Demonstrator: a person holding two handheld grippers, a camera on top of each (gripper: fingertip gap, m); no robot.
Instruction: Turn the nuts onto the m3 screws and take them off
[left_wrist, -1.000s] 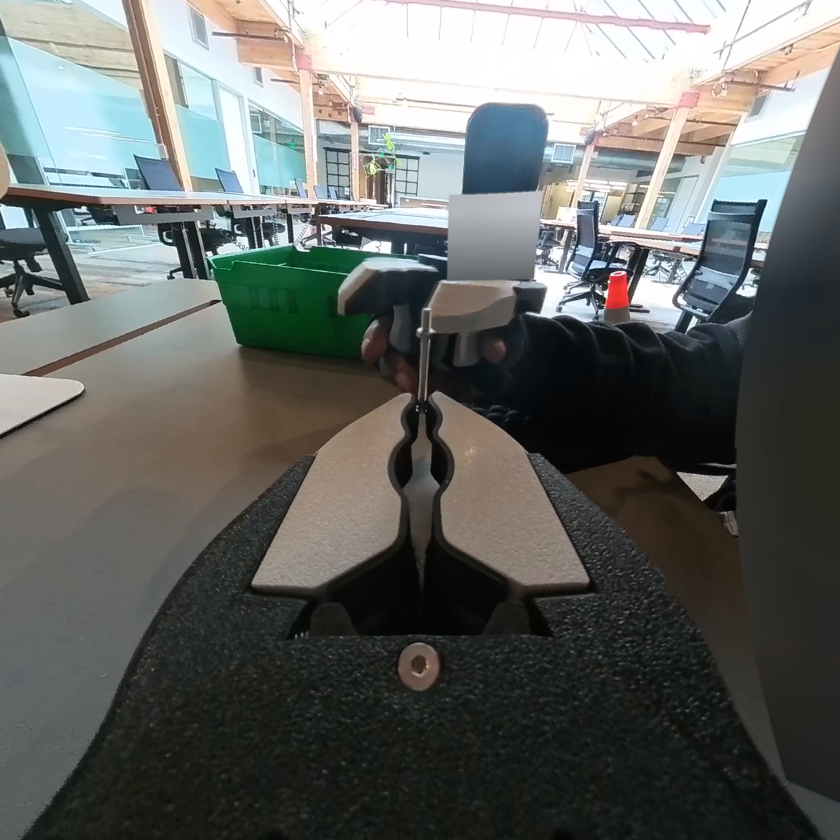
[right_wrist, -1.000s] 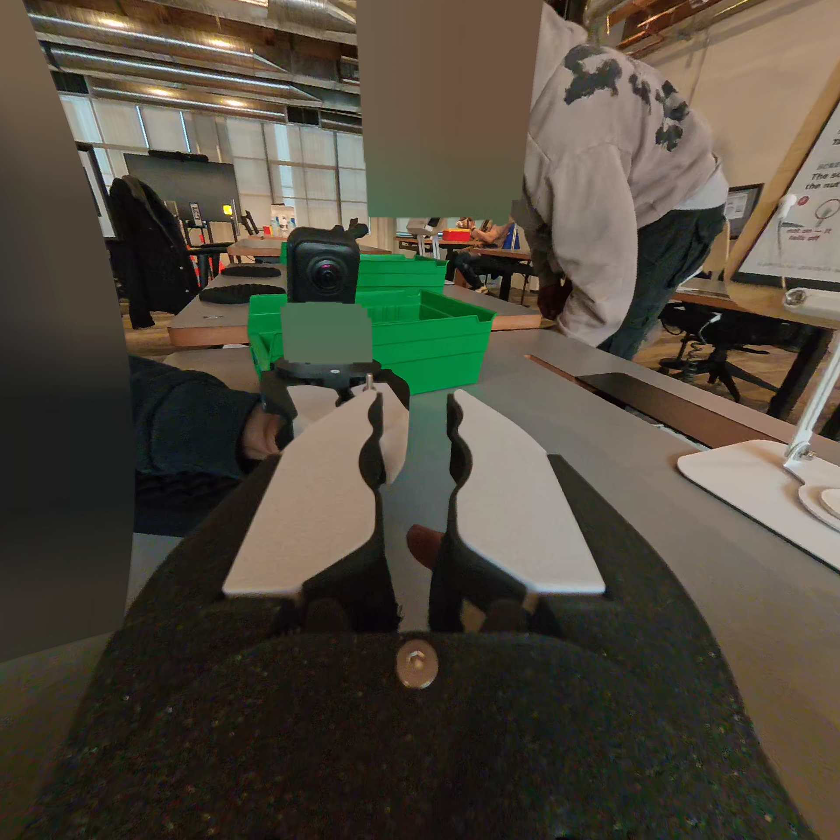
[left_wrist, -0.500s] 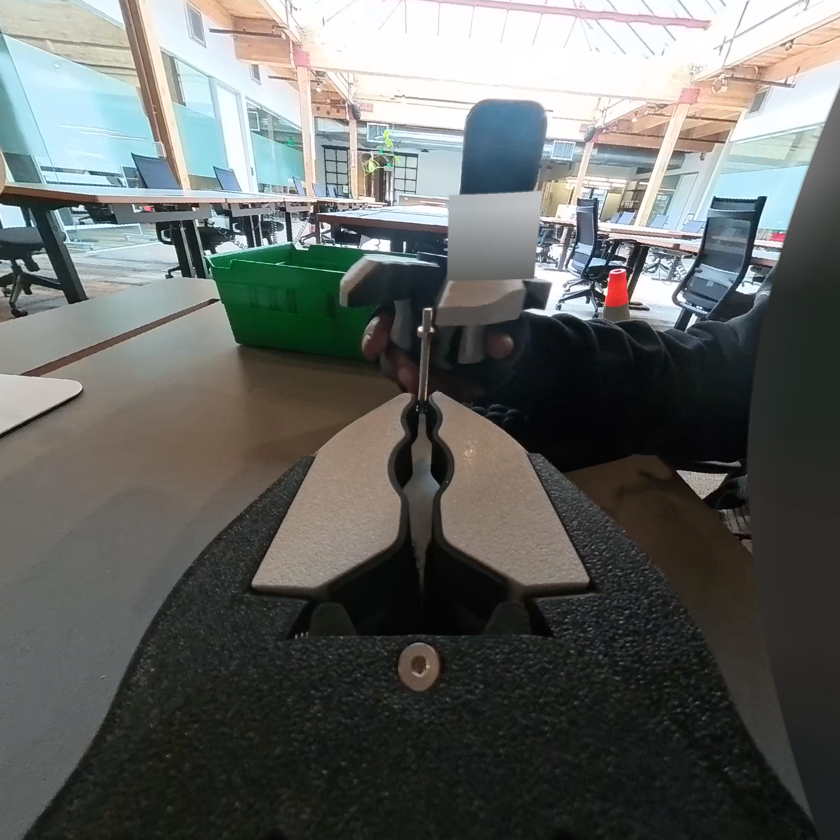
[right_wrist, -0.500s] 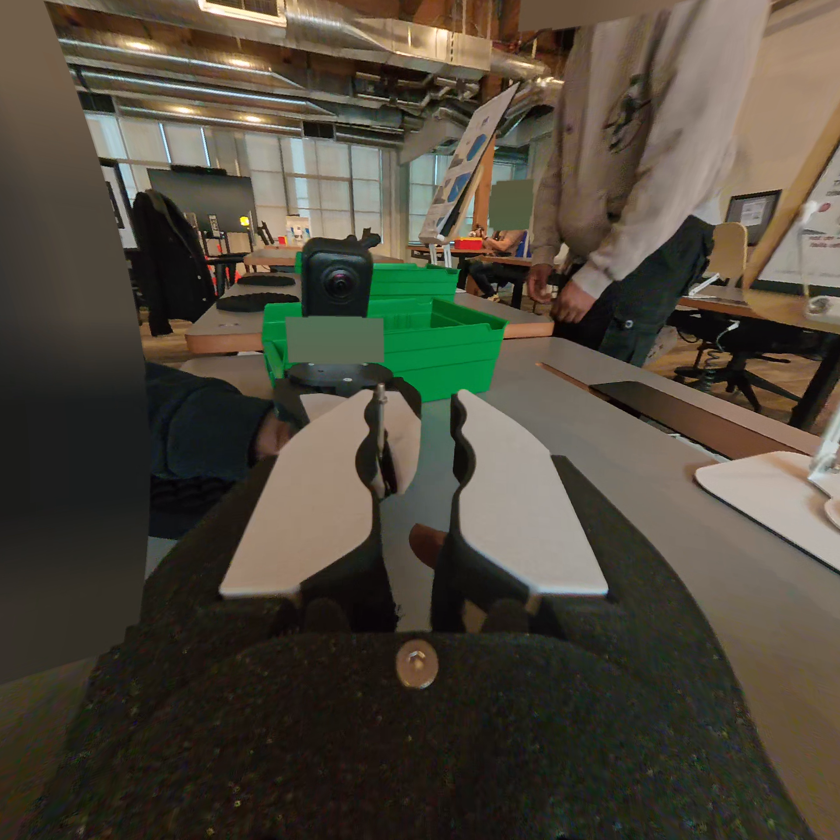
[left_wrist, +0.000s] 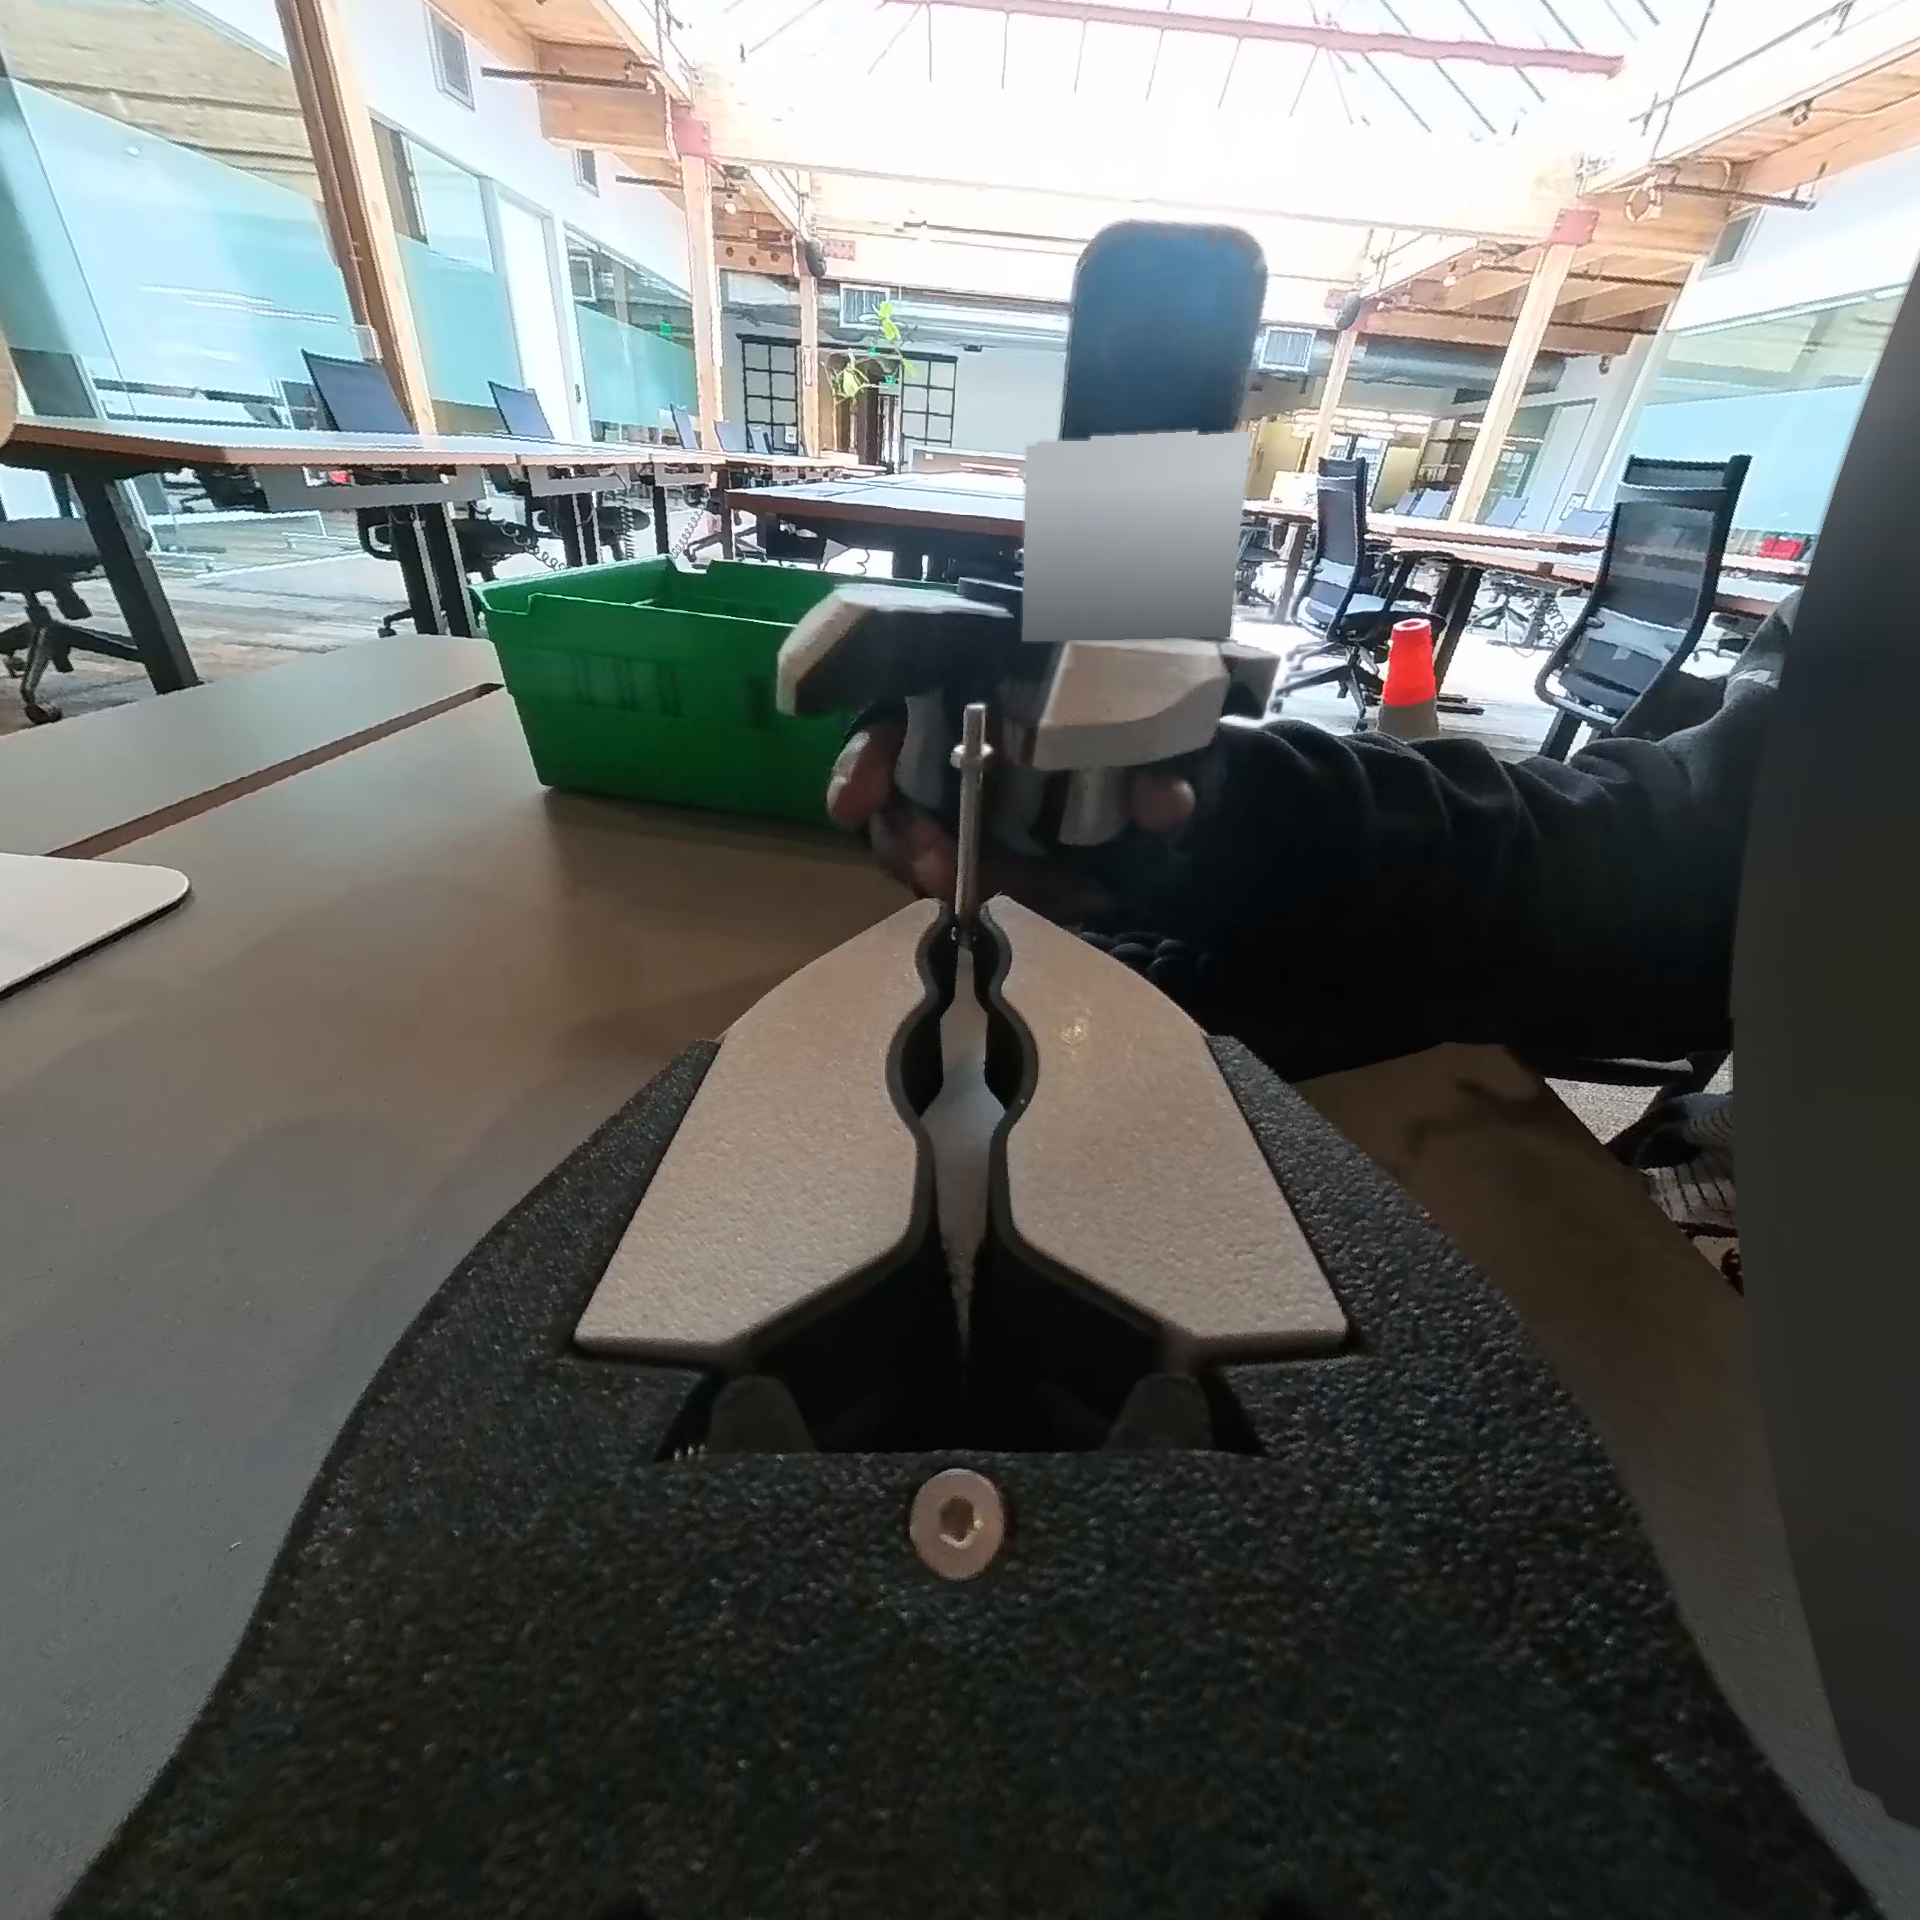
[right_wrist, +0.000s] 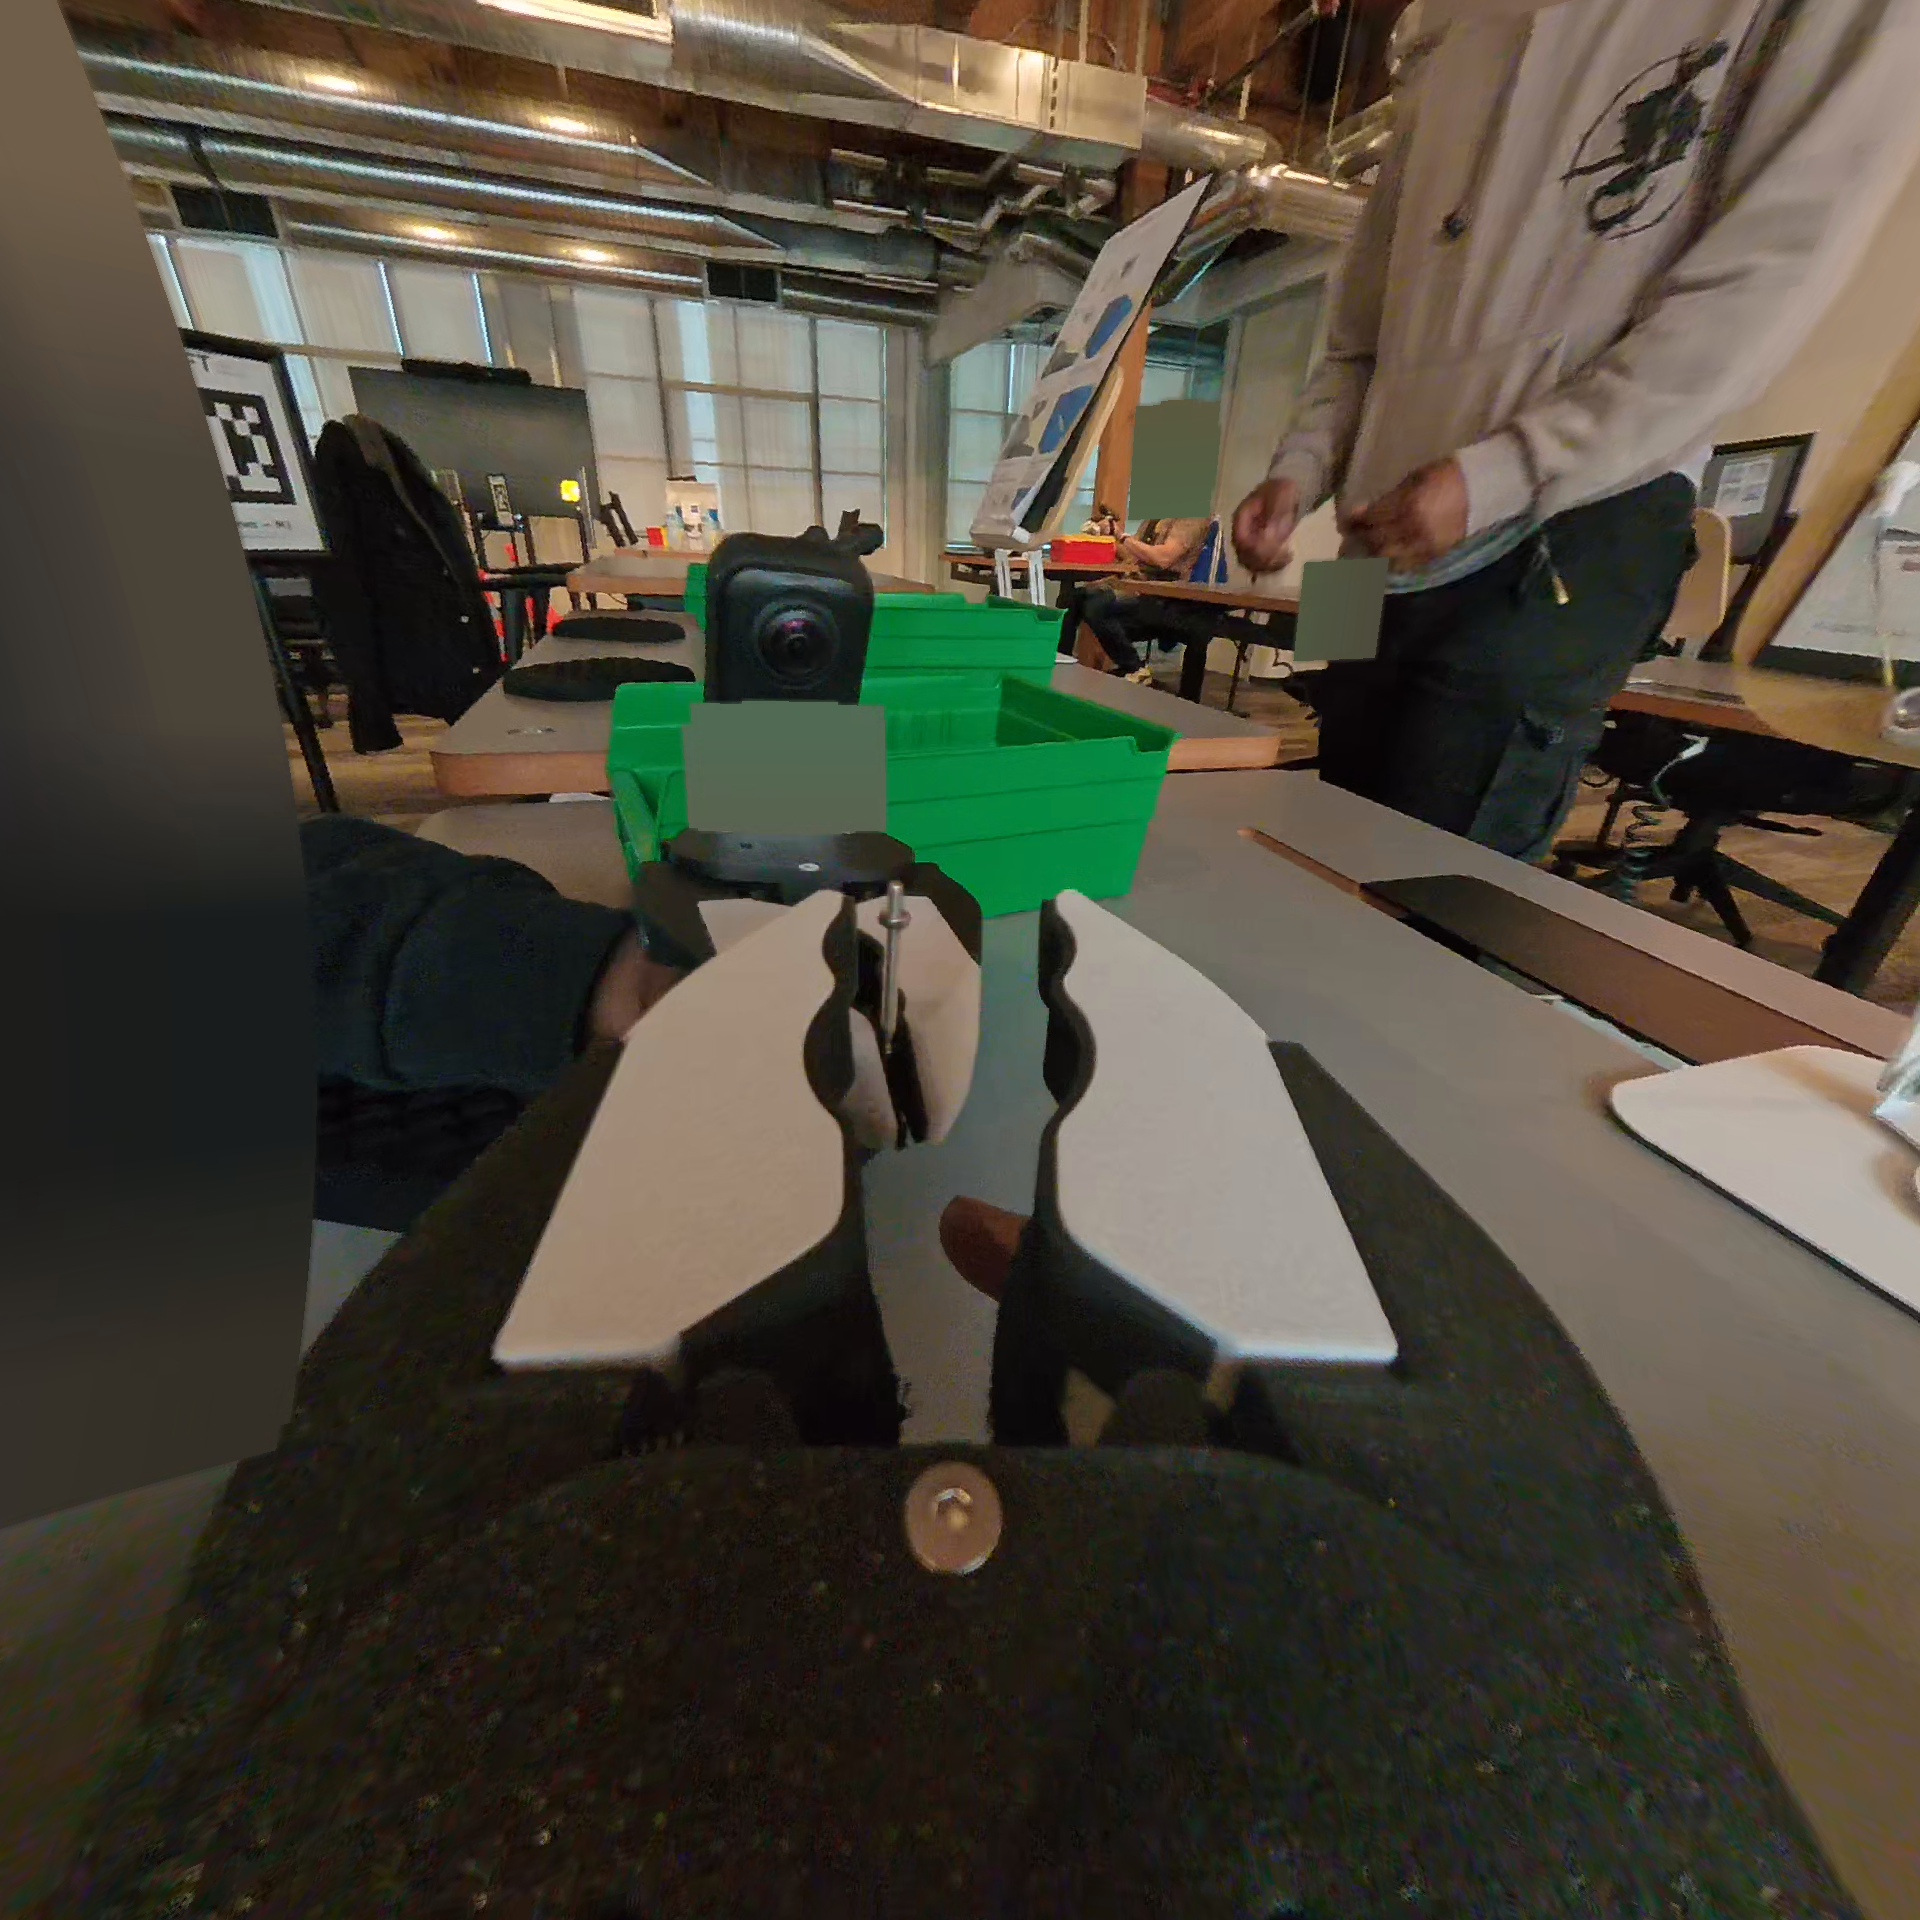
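- Screw (left_wrist: 970, 821) pinched upright at the tips of the left gripper (left_wrist: 968, 925), fingers (left_wrist: 831, 1091) closed tight on its lower end; nut (left_wrist: 975, 755) sitting high on the shaft, a short stub of thread showing above it.
- Right gripper (right_wrist: 945, 935) with fingers (right_wrist: 1164, 1122) parted wide and bare, nothing between the pads; seen from the left wrist view hanging just above and behind the screw tip (left_wrist: 1018, 675).
- Same screw (right_wrist: 891, 977) visible in the right wrist view toward the left finger, off the middle of the gap.
- Green bin (left_wrist: 665, 696) standing on the table (left_wrist: 312, 1039) behind, well apart from both grippers.
- Risk, as a judgement: closing from this offset could land one pad on the shaft first, pushing the thin screw sideways and tilting or slipping it in the small tip hold.
- Risk: catching the bare thread instead of the nut, so that a twist turns the whole screw rather than the nut.
- Risk: nut near the thread's end; once backed off, likely to drop to the table or roll away if not pinched firmly.
- Hidden: screw's lower end and head buried between the left fingers; depth of that hold impossible to judge.
- Hard to make out: nut very small, its flats and any tilt on the thread unreadable; exact clearance between right pads and nut unclear.
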